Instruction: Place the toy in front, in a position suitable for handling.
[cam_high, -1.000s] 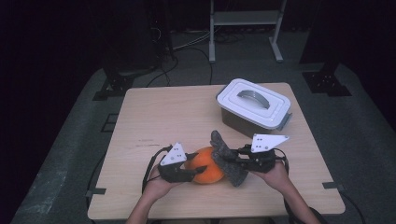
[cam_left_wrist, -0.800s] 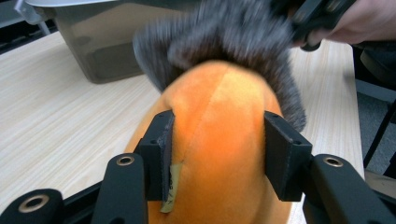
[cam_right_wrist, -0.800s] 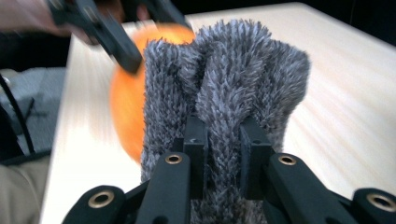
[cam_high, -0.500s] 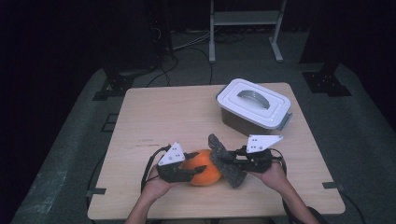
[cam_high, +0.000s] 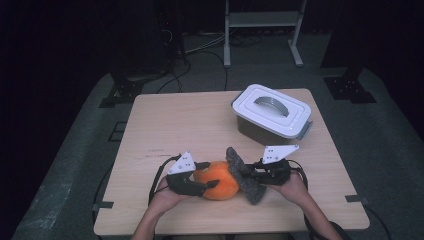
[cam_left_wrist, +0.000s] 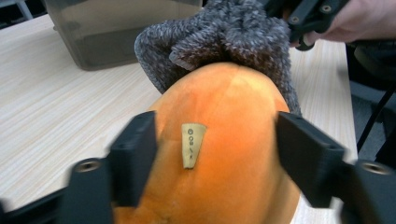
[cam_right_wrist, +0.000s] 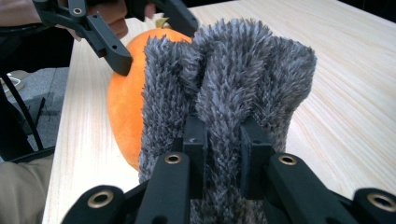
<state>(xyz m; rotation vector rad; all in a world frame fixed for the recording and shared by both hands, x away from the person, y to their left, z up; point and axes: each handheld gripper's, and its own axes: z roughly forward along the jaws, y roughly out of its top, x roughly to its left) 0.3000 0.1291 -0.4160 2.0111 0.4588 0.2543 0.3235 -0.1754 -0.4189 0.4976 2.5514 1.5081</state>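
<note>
Near the table's front edge | I clamp the orange plush toy in my left gripper | right gripper pinches the grey cloth against it | wiping looks underway, lidded box untouched

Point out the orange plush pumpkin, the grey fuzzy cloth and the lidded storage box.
orange plush pumpkin (cam_left_wrist: 224, 154): left gripper view, its front, right of the small tag.
grey fuzzy cloth (cam_right_wrist: 229, 79): right gripper view, the pinched middle fold.
lidded storage box (cam_high: 272, 107): high view, its white lid.
</note>
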